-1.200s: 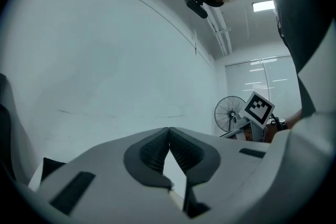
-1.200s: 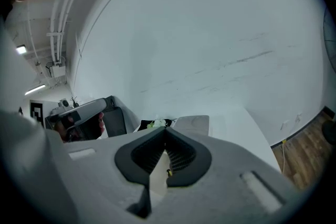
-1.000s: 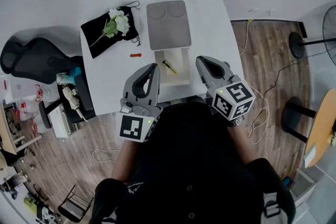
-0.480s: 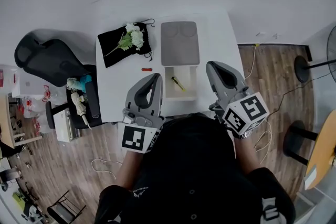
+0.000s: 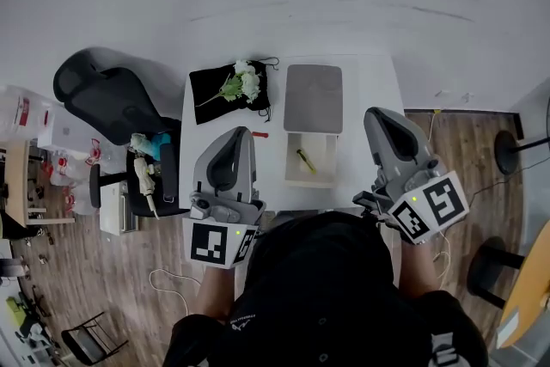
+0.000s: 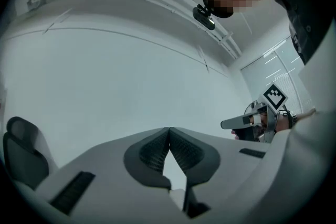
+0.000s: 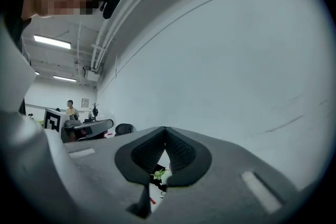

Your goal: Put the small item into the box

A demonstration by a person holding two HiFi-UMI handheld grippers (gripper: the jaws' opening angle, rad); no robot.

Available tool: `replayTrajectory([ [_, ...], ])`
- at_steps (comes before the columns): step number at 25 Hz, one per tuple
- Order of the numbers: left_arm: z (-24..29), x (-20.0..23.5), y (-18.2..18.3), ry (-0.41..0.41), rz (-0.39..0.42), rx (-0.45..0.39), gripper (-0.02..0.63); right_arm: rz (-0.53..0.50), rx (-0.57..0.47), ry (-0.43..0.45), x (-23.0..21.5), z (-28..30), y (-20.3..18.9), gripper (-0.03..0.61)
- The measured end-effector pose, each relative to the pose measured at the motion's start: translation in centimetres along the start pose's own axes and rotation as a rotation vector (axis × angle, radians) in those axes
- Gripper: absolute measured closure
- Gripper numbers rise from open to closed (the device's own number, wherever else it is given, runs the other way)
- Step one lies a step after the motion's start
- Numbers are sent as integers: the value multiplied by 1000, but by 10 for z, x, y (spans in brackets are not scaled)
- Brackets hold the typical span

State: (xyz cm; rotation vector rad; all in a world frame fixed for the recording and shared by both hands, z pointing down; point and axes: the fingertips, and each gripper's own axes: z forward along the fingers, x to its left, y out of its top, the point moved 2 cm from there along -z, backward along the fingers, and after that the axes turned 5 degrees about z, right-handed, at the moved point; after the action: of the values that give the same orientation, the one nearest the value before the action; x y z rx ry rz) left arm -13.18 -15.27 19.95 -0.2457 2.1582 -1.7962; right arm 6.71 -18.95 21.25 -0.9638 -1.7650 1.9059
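Note:
An open white box [image 5: 295,174] sits on the white table [image 5: 271,163] with a small yellow-green item [image 5: 305,161] lying inside it. Its grey lid [image 5: 313,97] lies just behind it. My left gripper [image 5: 240,132] is held high over the table's near left part, jaws shut with nothing between them; in the left gripper view [image 6: 168,129] it points at the bare wall. My right gripper [image 5: 376,113] is raised off the table's right edge, also shut and empty [image 7: 165,129]. Neither touches the box.
A black pouch [image 5: 209,88] with white flowers [image 5: 243,80] lies at the table's back left, a small red piece [image 5: 259,134] near it. A black office chair [image 5: 107,94] and a cluttered stool [image 5: 146,168] stand left of the table. Wood floor with cables lies right.
Both grippers have drawn back from the table and risen toward the person. The table and box now sit farther off and more to the right in the head view.

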Motion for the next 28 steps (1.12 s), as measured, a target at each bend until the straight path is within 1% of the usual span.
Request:
replayTrajectory([
  [4,-6,-4,11,30,20,-18,609,-16,-28,27,2,-8,15,574],
  [7,-9,-11,10,44,23,-10,609,-23,-30,48,4,-12,18,574],
  [12,-13,-23,3,63,22,12,609,-26,-15,63,0,-16,11,574],
  [21,-21,-38,2,101,28,19,609,-16,19,106,-6,-23,1,574],
  [28,-24,-48,-1,123,28,22,609,-8,54,123,-14,-27,-10,574],
])
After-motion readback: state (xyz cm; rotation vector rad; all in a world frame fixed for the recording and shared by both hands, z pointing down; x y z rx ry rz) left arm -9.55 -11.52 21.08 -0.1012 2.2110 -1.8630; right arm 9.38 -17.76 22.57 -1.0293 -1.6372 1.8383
